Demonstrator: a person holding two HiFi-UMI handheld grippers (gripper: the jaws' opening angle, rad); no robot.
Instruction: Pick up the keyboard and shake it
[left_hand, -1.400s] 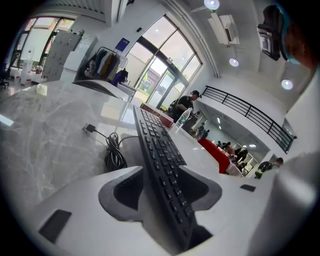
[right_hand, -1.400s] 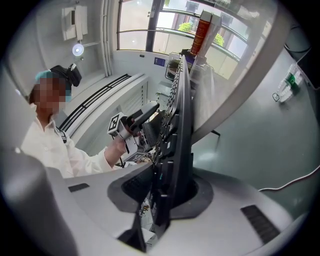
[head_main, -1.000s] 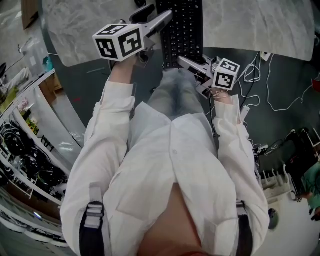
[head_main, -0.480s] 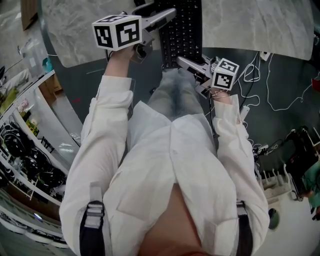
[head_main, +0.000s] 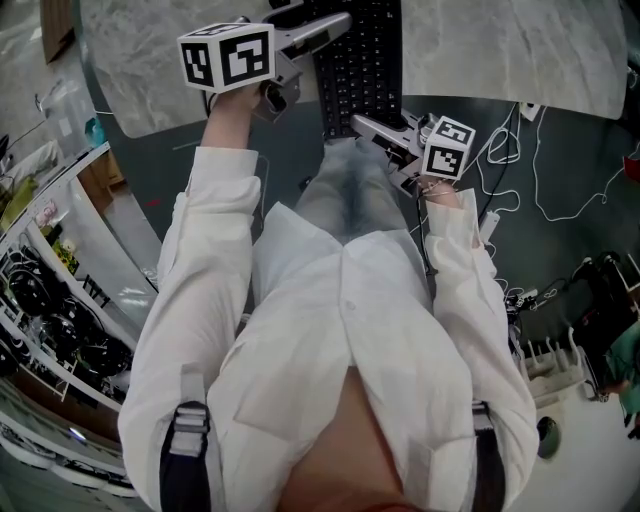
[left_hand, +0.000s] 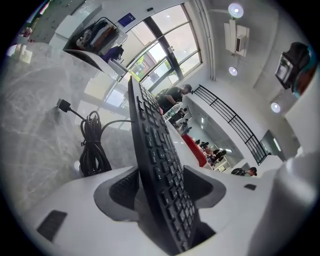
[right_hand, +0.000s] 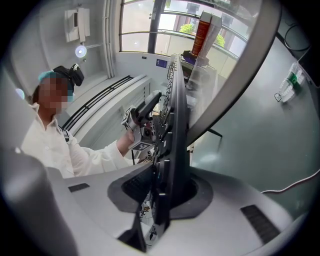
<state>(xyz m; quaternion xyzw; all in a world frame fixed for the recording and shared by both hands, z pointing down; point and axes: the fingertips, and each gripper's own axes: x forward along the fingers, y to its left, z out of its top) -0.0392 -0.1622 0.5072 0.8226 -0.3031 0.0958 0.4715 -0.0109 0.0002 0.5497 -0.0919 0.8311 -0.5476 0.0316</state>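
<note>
A black keyboard (head_main: 361, 62) hangs lifted over the edge of the marble table (head_main: 510, 50), held at both ends. My left gripper (head_main: 333, 27) is shut on its far left edge, and in the left gripper view the keys (left_hand: 156, 150) run up between the jaws. My right gripper (head_main: 366, 124) is shut on the near end. In the right gripper view the keyboard (right_hand: 173, 125) stands edge-on in the jaws, with the left gripper (right_hand: 141, 114) showing beyond it.
A coiled black cable (left_hand: 93, 146) lies on the marble table (left_hand: 35, 110). Loose cables (head_main: 560, 190) trail over the dark floor at the right. Shelves with dark objects (head_main: 50, 300) stand at the left. The person's legs (head_main: 345, 190) are below the keyboard.
My left gripper has shifted up and away in the head view, carrying its end of the keyboard. The right gripper has stayed where it was.
</note>
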